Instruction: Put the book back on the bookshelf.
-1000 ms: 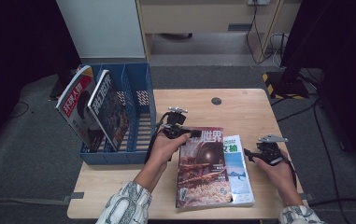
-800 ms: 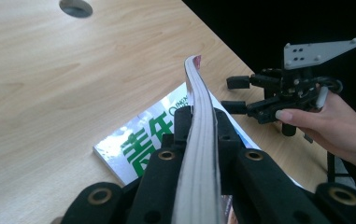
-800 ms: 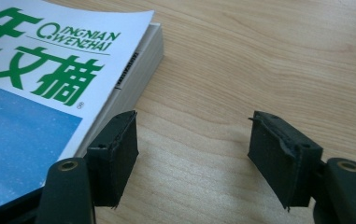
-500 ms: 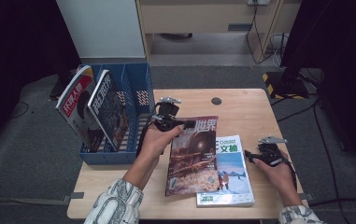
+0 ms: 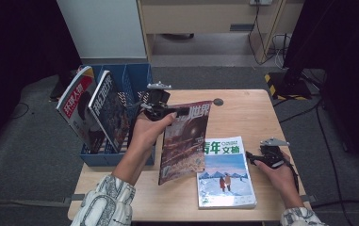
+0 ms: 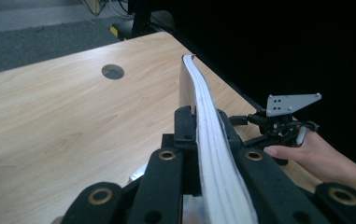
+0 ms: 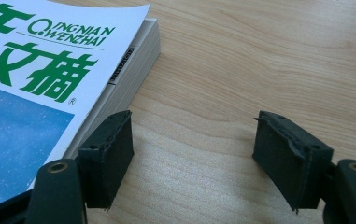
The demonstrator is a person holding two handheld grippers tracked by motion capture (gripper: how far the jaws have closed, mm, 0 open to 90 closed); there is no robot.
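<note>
Left hand-held gripper (image 5: 160, 109) up above the left half of the tabletop (image 5: 243, 117), just beside the blue file rack (image 5: 134, 77). Clenched tight on the top edge of a dark magazine (image 5: 184, 141). In the left gripper view, both black jaws pressed on the white page edges of the dark magazine (image 6: 213, 154), one on each side. Hanging down from the grip, tilted, with its bottom edge low near the front edge of the tabletop. Partly over the left side of the blue-and-white magazine (image 5: 225, 174).

Lying flat near the front right corner of the tabletop, that blue-and-white magazine, with big green letters on top and a snowy picture below.

Right hand-held gripper (image 5: 257, 157) low at the right edge of the tabletop, just beside the right side of the blue-and-white magazine. Released, with jaws just now spreading wider. In the right gripper view, bare wood (image 7: 222, 93) between the two pads, nothing held. Left pad (image 7: 110, 154) right against the thick edge of the blue-and-white magazine (image 7: 49, 84); cannot tell if touching.

Standing in the blue file rack at the left edge of the tabletop, two more magazines: a red-and-white one (image 5: 76, 106) and a dark one (image 5: 109, 110), both leaning.

Small round hole (image 5: 218, 101) near the far edge of the tabletop.
</note>
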